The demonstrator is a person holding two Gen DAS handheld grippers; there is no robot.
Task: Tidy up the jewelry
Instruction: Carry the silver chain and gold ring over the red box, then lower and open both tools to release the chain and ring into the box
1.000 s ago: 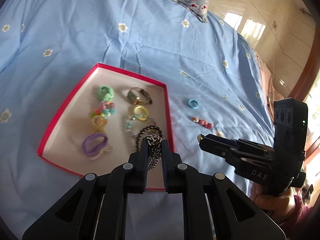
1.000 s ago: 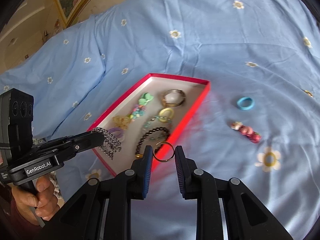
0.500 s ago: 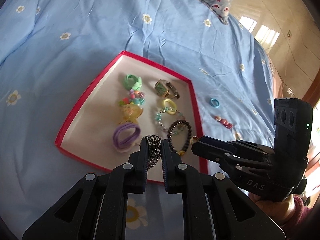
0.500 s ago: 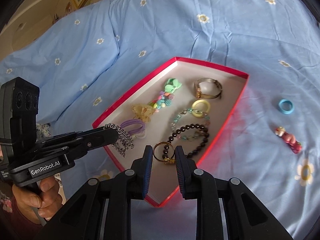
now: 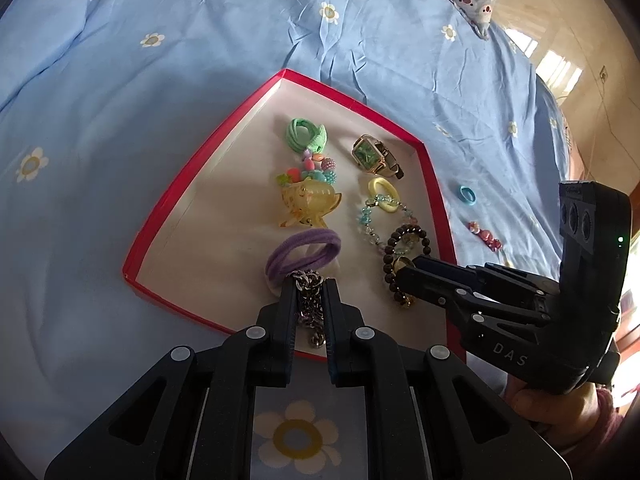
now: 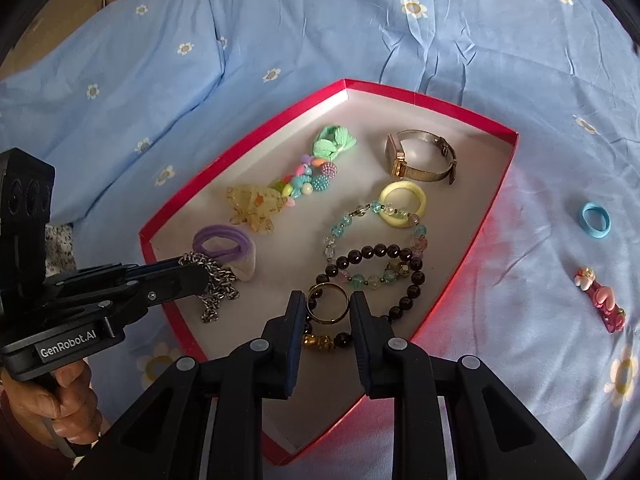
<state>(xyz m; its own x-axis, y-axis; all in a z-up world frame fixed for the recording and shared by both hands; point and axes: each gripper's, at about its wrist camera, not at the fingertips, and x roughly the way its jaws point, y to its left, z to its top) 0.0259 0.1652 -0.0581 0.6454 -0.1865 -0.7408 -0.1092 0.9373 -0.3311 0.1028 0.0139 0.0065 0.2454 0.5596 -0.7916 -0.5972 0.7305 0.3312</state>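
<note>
Over red tray (image 6: 472,120): L claw (image 5: 307,289) grips chain (image 5: 310,308); R claw (image 6: 327,305) pinches ring (image 6: 328,303), clear only R view.

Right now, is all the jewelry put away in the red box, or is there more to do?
Nearly. The red box already holds the watch, bracelets and hair ties. In hand: the left gripper is shut on a silver chain and the right gripper on a gold ring, both over the box. Left on the blanket: the blue ring and the pink clip.

R tongs (image 6: 327,305) grip gold ring (image 6: 328,304) over red tray (image 6: 420,98), L tongs (image 6: 196,276) w/ chain (image 6: 218,286)
</note>
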